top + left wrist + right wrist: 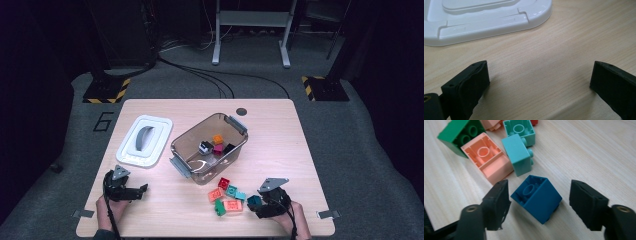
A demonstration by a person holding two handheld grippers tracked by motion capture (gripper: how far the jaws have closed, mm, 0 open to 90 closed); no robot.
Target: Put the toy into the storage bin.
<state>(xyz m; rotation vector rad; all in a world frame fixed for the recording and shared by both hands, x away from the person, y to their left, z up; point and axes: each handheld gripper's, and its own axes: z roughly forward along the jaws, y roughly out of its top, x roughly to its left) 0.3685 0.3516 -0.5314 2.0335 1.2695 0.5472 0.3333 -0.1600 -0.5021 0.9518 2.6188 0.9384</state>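
A: Listing: right tool (539,195) jaws wide apart, straddling dark blue plastic brick (536,198), nothing held; brick on table just beside clear plastic bin (210,147), nearer the person.

B: Advice: centre jaws on flat sides. Left tool (539,82) gaping, empty.

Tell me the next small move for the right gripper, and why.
Probably close the right gripper: its open jaws already flank the dark blue plastic building brick lying on the wooden table, with a gap on each side.
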